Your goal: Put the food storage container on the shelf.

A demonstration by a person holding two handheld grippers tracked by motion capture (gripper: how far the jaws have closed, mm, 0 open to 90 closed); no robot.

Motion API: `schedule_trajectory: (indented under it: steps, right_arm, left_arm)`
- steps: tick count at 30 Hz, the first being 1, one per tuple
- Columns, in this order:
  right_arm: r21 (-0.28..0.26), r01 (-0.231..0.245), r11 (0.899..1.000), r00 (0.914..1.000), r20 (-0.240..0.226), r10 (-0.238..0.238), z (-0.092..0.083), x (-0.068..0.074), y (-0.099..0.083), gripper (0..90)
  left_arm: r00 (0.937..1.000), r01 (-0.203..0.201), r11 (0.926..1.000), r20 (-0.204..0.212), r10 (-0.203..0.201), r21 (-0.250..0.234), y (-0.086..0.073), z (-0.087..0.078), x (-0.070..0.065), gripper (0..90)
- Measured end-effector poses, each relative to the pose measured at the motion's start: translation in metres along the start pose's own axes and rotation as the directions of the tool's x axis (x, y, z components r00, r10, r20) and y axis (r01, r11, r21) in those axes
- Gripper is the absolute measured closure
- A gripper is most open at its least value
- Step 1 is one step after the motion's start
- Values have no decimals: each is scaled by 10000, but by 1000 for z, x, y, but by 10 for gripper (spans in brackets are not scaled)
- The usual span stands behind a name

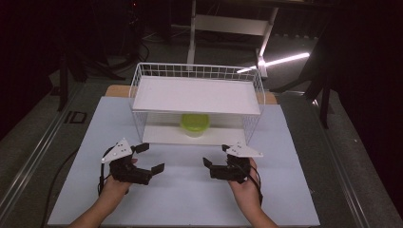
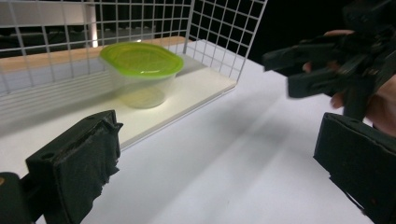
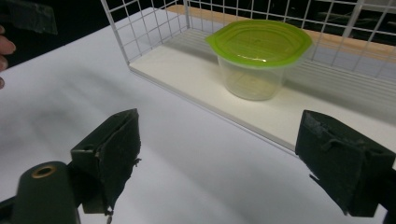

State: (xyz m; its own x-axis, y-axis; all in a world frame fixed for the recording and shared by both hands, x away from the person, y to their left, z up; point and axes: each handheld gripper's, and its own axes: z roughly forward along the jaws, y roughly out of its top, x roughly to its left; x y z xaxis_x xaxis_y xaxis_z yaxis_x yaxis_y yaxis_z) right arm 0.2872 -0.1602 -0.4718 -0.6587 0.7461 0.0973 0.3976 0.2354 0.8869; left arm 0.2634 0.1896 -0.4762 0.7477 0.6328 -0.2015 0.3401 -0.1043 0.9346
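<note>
A clear plastic container with a green lid (image 1: 195,124) stands on the lower shelf of a white wire rack (image 1: 196,95), well inside its front edge. My left gripper (image 1: 149,158) is held just above the white table in front of the rack's left half, jaws open and nothing between them. My right gripper (image 1: 216,156) is held in front of the rack's right half, also open and holding nothing. In the left gripper view the container (image 2: 140,74) is ahead to the left, past the open left gripper (image 2: 223,128). The right gripper view has the container (image 3: 257,58) ahead beyond the open right gripper (image 3: 222,128).
The rack's upper shelf (image 1: 197,88) is bare and white, with wire walls at the back and sides. A white board (image 1: 190,194) covers the table from the rack to the near edge. Around the table lie dark floor, cables and metal stands (image 1: 228,28).
</note>
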Motion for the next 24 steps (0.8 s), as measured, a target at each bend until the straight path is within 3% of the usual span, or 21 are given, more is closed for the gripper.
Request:
schedule_trajectory:
  steps: [16, 24]
  right_arm:
    - [-173, -123, 9998, 9998, 133, 125, -43, -15, -23, 139]
    - [-147, -111, 9998, 9996, 242, 115, -61, -25, -42, 139]
  left_arm:
    - [9997, 110, 9998, -223, -106, 178, -19, -27, 3, 12]
    - [9992, 112, 9996, -378, -101, 271, -29, -32, 5, 11]
